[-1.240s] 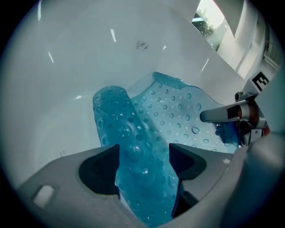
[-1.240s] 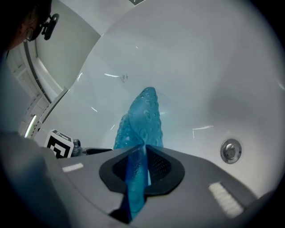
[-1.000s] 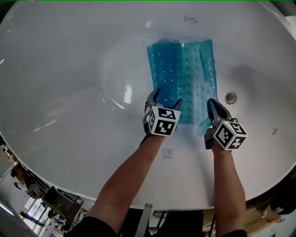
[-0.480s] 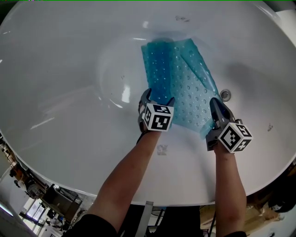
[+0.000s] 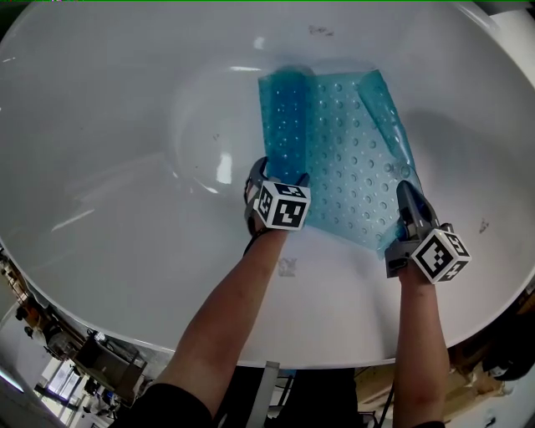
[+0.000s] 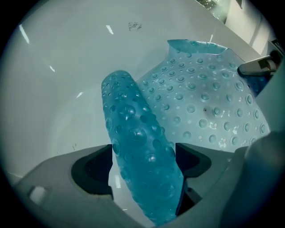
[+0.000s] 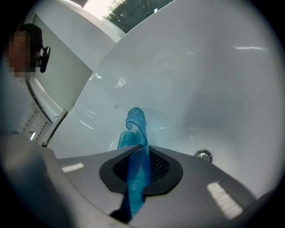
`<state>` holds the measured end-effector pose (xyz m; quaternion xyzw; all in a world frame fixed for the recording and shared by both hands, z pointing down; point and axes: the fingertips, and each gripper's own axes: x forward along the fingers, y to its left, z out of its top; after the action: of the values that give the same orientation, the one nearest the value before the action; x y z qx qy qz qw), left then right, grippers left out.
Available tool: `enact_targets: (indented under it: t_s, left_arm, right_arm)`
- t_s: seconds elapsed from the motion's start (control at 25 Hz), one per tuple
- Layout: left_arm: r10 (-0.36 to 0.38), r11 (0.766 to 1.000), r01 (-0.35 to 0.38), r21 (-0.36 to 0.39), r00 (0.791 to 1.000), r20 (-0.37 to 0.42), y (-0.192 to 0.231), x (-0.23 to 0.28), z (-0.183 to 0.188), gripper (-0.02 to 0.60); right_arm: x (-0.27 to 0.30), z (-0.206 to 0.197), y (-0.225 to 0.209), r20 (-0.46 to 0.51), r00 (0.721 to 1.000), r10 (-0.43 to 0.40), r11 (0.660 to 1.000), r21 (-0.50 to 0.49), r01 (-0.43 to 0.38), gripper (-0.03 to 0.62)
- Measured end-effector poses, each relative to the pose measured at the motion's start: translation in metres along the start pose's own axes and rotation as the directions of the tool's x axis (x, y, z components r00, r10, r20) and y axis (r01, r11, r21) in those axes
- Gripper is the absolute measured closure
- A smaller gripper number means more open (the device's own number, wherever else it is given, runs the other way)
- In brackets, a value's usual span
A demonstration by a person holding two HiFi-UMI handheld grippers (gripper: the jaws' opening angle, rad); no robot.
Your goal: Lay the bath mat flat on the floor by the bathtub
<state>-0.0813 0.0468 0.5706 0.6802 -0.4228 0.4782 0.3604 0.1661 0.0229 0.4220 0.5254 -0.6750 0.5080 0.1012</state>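
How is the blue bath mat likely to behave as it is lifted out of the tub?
Probably floppy: the bath mat curls into a roll along one edge and bends where the right claw pinches it. Likely light, since one pinched corner seems to raise that side. Its suction cups may cling to the bathtub.

Non-task items: chrome drain fitting (image 7: 203,155) at lower right of the right gripper view; person wearing dark headphones (image 7: 38,42) at its left edge; green foliage (image 7: 129,11) at its top; dark cluttered equipment (image 5: 100,364) and pale wooden pieces (image 5: 468,397) along the head view's bottom.
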Motion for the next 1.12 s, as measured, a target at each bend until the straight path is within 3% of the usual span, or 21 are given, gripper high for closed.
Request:
enact_targets:
  t_s: [0.6,0.8,0.96,1.12]
  left_arm:
    - [-0.041,0.999,0.041,-0.001,0.999,-0.005,-0.024,-0.01,0.005,0.13]
    - [-0.043,0.995,0.046,0.083,0.998,-0.04,-0.045,0.005,-0.003,0.13]
    - [-0.004,0.989,0.014,0.146,0.998,-0.069,-0.028,0.006,-0.002,0.13]
    - [0.013,0.994,-0.003,0.113,0.996,-0.092,-0.008,0.004,-0.014,0.13]
  right_arm:
    - [-0.038,0.025,-0.003,0.032,0.999,-0.015,1.0,-0.019,0.016,0.58]
    - [-0.042,0.02,-0.008,0.029,1.0,-0.006,0.999,-0.038,0.007,0.58]
    - [-0.04,0.02,-0.009,0.047,0.999,-0.018,1.0,-0.012,0.019,0.58]
    - [-0.045,0.019,-0.016,0.05,0.998,-0.03,0.999,-0.015,0.031,0.58]
